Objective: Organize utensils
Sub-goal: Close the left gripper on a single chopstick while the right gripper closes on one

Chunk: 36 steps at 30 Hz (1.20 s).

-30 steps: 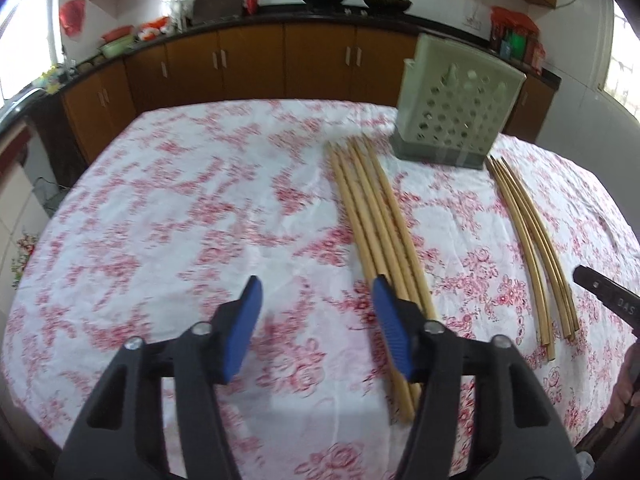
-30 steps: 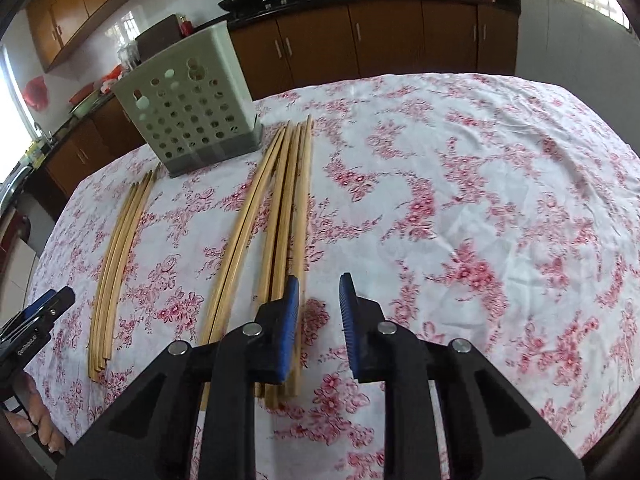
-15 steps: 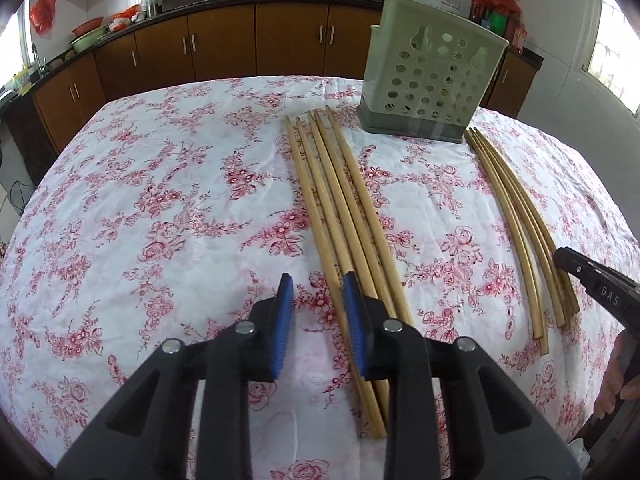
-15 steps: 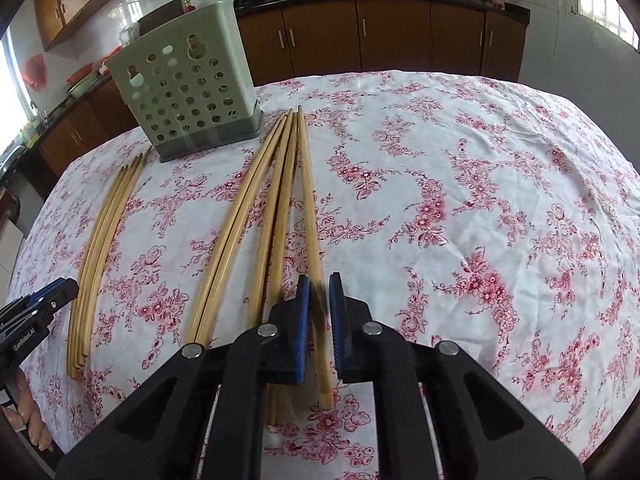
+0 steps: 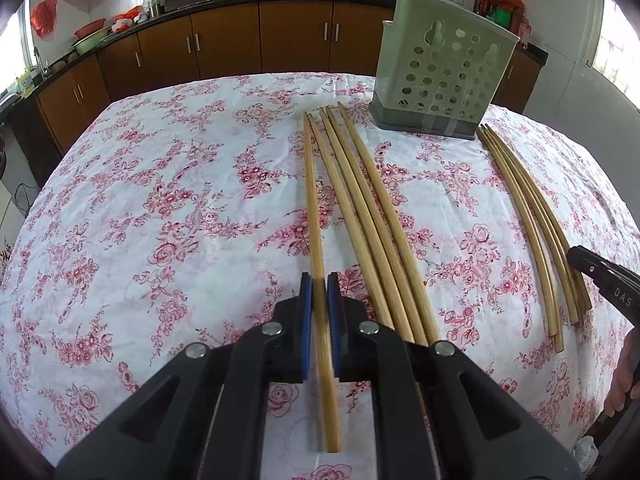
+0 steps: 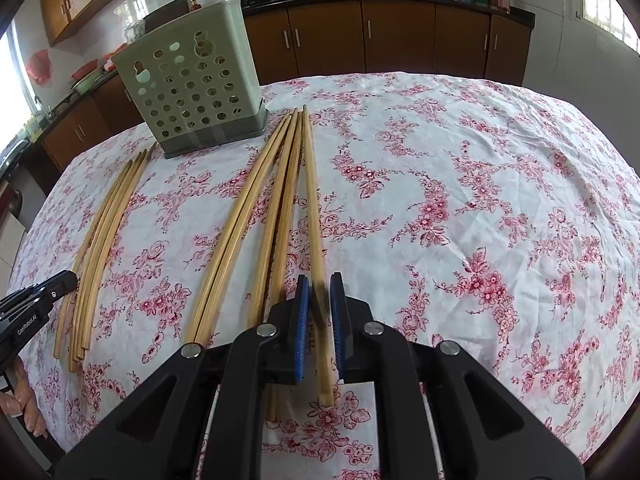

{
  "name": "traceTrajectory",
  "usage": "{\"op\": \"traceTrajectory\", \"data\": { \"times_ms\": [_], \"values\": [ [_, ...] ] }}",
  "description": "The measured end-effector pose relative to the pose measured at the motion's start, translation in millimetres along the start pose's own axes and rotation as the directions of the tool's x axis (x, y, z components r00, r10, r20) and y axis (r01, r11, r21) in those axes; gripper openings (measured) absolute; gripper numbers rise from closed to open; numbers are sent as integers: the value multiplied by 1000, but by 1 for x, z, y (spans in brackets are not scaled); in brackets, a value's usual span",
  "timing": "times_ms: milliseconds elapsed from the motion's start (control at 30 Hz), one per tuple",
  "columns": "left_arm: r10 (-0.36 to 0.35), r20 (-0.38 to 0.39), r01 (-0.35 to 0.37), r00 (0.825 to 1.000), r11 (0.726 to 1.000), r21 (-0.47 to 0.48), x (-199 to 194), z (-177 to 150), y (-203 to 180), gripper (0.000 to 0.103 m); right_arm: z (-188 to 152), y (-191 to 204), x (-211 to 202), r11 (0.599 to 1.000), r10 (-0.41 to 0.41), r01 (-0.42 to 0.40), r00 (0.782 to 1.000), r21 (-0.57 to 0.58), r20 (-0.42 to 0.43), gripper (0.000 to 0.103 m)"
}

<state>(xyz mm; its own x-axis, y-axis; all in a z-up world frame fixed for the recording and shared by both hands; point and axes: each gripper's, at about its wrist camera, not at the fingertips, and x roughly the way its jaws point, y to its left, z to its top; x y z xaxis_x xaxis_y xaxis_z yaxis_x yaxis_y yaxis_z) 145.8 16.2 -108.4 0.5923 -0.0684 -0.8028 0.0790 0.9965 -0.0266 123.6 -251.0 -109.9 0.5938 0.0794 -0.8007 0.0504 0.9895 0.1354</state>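
Long wooden chopsticks lie in two groups on the floral tablecloth in front of a green perforated utensil holder. My left gripper is shut on one chopstick, the leftmost of its group. My right gripper is shut on one chopstick, the rightmost of its group. A second group lies at the right of the left wrist view. It shows at the left of the right wrist view. Each gripper shows at the edge of the other's view.
The table carries a white cloth with red flowers. Brown kitchen cabinets with a dark counter run behind it, with woks and dishes on top. A person's fingers show at the lower edges.
My left gripper closed from wide open onto the leftmost chopstick. My right gripper closed onto the rightmost chopstick of its group. Both held chopsticks have swung slightly away from their groups.
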Motion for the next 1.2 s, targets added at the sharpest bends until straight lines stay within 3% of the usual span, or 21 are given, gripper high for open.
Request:
{"op": "traceTrajectory", "data": {
  "times_ms": [300,667,833,1200],
  "values": [
    [21,-3,-21,1000,1000,14,5,6,5,9,2,-2,1,1000,4,-4,1000,-13,5,8],
    [70,13,-70,997,997,-19,26,36,38,9,33,-22,24,998,-48,47,998,37,27,8],
    [71,26,-71,997,997,9,25,33,37,10,30,-19,23,998,-61,61,997,1,38,8],
    [49,32,-48,998,998,-37,18,24,46,10,17,-22,15,999,-41,40,998,24,46,8]
  ]
}}
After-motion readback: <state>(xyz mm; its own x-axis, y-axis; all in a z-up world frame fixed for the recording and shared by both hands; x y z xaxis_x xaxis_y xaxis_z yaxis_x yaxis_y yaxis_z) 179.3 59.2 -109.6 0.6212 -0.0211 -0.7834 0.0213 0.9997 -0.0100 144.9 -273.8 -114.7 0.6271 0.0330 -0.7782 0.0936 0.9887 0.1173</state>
